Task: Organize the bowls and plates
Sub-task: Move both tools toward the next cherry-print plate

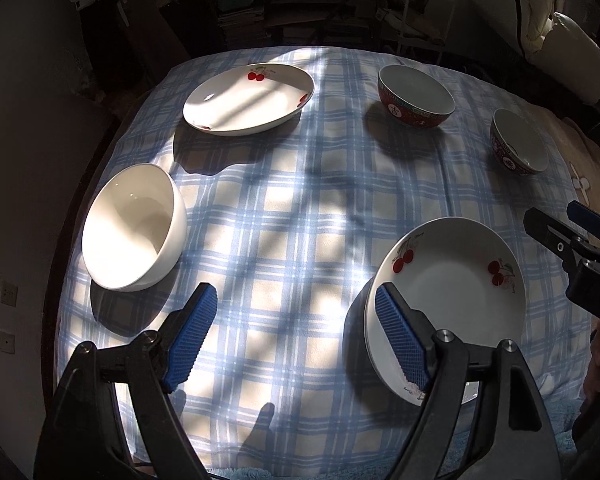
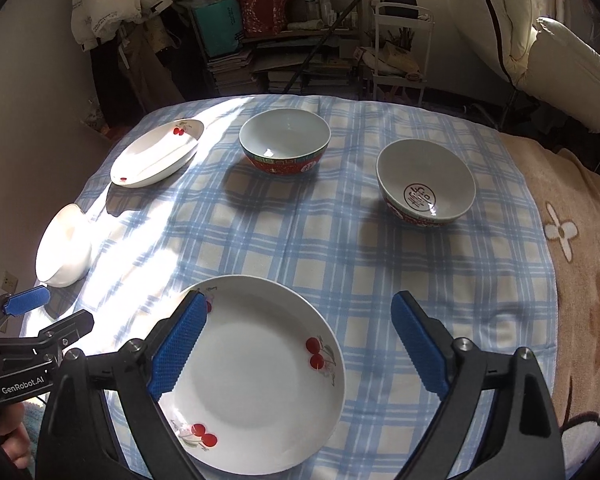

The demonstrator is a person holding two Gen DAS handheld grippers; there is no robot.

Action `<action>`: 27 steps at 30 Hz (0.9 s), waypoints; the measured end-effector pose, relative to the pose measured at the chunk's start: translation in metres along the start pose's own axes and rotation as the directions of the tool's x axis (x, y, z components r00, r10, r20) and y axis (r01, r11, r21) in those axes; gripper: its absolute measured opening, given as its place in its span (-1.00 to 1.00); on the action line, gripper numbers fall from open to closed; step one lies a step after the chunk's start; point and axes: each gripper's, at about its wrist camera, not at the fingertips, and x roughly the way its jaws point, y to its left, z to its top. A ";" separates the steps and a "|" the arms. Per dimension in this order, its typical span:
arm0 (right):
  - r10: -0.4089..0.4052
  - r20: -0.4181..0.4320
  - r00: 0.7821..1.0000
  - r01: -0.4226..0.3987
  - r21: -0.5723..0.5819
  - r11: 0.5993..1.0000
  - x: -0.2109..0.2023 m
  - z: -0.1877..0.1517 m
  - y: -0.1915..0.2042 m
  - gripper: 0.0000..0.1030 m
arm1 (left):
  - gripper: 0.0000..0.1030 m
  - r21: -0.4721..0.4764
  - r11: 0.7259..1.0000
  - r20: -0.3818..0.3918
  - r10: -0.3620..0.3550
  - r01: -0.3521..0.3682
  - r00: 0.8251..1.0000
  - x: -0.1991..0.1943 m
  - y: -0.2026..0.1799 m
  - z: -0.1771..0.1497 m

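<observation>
While both grippers, left [image 1: 296, 336] and right [image 2: 300, 344], gape wide holding nothing, near cherry plate [image 2: 256, 384], white bowl [image 1: 134, 226] and red bowls [image 2: 285, 140] sit empty.

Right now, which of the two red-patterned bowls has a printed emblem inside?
The right-hand red-patterned bowl, nearest the tan blanket; the other red-patterned bowl is plain inside.

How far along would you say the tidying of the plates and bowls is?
Little looks done: near cherry plate, far cherry plate, white bowl and two red bowls all sit apart, unstacked. Left hand-held gripper and right hand-held gripper are open, empty. All grouping remains.
</observation>
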 end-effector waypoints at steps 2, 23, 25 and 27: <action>-0.010 0.005 1.000 0.011 -0.034 0.999 0.005 0.009 0.007 0.90 | 0.56 0.007 1.000 0.014 0.022 -0.022 1.000 -0.002 0.005 0.008; 0.138 0.060 0.989 -0.133 -0.085 0.988 0.066 0.128 0.060 0.90 | 0.56 -0.095 0.979 0.024 0.185 -0.182 0.982 0.055 0.110 0.126; 0.153 0.062 0.986 -0.146 -0.104 0.984 0.077 0.143 0.070 0.90 | 0.56 -0.113 0.980 0.003 0.168 -0.167 0.986 0.070 0.123 0.139; 0.173 0.064 0.983 -0.164 -0.121 0.979 0.088 0.158 0.078 0.90 | 0.56 -0.147 0.975 -0.006 0.170 -0.169 0.985 0.084 0.136 0.150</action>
